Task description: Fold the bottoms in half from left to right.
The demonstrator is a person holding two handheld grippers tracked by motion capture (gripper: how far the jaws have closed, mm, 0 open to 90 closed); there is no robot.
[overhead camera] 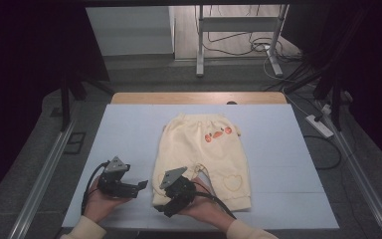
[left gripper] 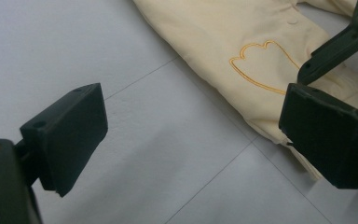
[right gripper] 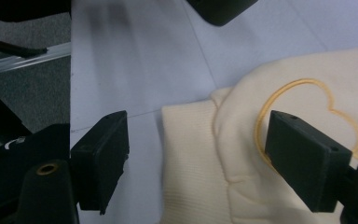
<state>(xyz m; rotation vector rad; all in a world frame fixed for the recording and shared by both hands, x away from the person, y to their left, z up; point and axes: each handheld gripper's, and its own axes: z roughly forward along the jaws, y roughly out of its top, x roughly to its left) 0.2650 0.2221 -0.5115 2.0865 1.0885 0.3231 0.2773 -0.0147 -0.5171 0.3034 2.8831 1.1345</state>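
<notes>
A pair of small cream trousers (overhead camera: 199, 149) lies flat on the white mat (overhead camera: 129, 129), waistband at the far side, with a carrot print (overhead camera: 217, 134) near the top and an orange heart outline on each leg. My right gripper (overhead camera: 161, 196) is open over the near left leg; in the right gripper view (right gripper: 200, 163) its jaws straddle the ribbed cuff (right gripper: 186, 154) beside the heart (right gripper: 303, 84), with the pads not pressing on the cloth. My left gripper (overhead camera: 142, 185) stands open just left of that leg, over bare mat (left gripper: 191, 140), with the trousers (left gripper: 242, 42) beyond it.
The mat covers a wooden table (overhead camera: 199, 97). Aluminium rails (overhead camera: 40, 179) run along both sides of it. A power strip (overhead camera: 321, 125) and cables lie on the floor at the right, and a metal stand (overhead camera: 199, 59) is behind the table.
</notes>
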